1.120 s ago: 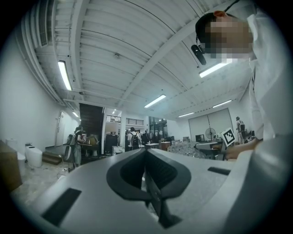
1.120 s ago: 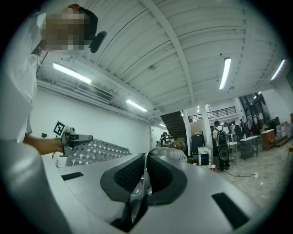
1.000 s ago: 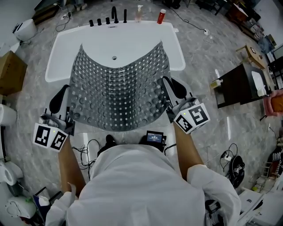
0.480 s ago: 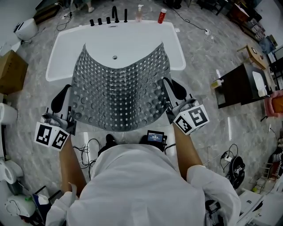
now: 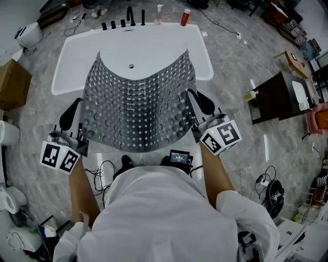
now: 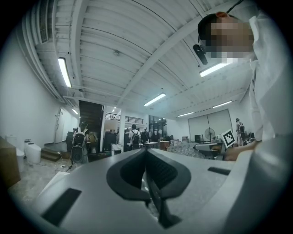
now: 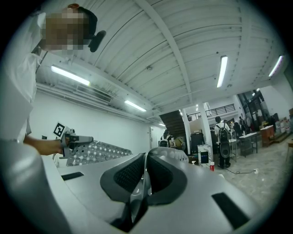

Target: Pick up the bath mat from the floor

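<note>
The bath mat (image 5: 138,102), grey and see-through with rows of suction cups, hangs spread between my two grippers above a white bathtub (image 5: 154,46), its far edge sagging in a curve. My left gripper (image 5: 74,105) is shut on the mat's left edge, and a thin strip of mat shows between its jaws (image 6: 147,155). My right gripper (image 5: 197,100) is shut on the right edge, with the clear mat edge pinched between its pads (image 7: 146,160). In the right gripper view the mat (image 7: 96,151) stretches across to the left gripper (image 7: 73,139).
Black taps (image 5: 123,23) and two bottles (image 5: 159,14) stand on the tub's far rim. A cardboard box (image 5: 13,84) is at the left, a dark table (image 5: 277,100) at the right. Cables and a white toilet (image 5: 28,33) are on the marble floor. People stand far off.
</note>
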Action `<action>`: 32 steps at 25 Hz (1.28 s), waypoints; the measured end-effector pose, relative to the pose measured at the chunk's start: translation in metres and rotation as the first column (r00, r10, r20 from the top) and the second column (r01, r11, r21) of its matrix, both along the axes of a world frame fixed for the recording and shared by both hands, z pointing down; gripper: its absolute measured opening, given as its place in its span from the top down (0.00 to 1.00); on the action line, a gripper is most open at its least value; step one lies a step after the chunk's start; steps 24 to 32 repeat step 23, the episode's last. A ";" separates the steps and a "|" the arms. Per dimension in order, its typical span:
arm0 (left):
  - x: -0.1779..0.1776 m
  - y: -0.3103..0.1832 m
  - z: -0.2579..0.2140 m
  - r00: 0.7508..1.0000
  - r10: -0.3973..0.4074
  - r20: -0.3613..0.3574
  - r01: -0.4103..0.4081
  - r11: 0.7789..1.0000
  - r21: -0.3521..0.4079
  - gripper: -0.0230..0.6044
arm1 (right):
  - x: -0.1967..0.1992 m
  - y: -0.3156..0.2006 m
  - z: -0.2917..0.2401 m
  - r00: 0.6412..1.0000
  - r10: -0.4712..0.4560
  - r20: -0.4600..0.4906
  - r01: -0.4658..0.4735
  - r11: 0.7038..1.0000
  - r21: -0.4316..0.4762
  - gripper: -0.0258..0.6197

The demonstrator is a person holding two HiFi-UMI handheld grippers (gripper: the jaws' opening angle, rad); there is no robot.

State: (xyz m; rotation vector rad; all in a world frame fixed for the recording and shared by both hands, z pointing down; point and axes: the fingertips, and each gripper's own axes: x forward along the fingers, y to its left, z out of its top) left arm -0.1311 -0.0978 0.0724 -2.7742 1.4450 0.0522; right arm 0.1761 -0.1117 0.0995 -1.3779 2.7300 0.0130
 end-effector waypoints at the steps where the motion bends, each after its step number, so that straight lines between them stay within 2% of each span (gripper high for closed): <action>1: 0.001 0.000 0.000 1.000 0.000 -0.001 0.000 1.000 0.000 0.95 | 0.001 0.000 0.000 1.000 0.000 0.001 0.000 1.000 0.000 0.90; 8: 0.008 0.004 -0.001 1.000 -0.008 -0.004 0.008 1.000 0.002 0.95 | 0.012 0.003 0.003 1.000 -0.004 0.007 0.004 1.000 0.001 0.90; 23: 0.057 0.008 0.002 0.999 -0.042 0.004 0.042 0.999 0.002 0.95 | 0.064 0.000 0.015 0.999 -0.033 0.029 0.033 0.999 0.002 0.89; 32: 0.057 0.008 0.002 0.999 -0.042 0.004 0.042 0.999 0.002 0.95 | 0.064 0.000 0.015 0.999 -0.033 0.029 0.033 0.999 0.002 0.89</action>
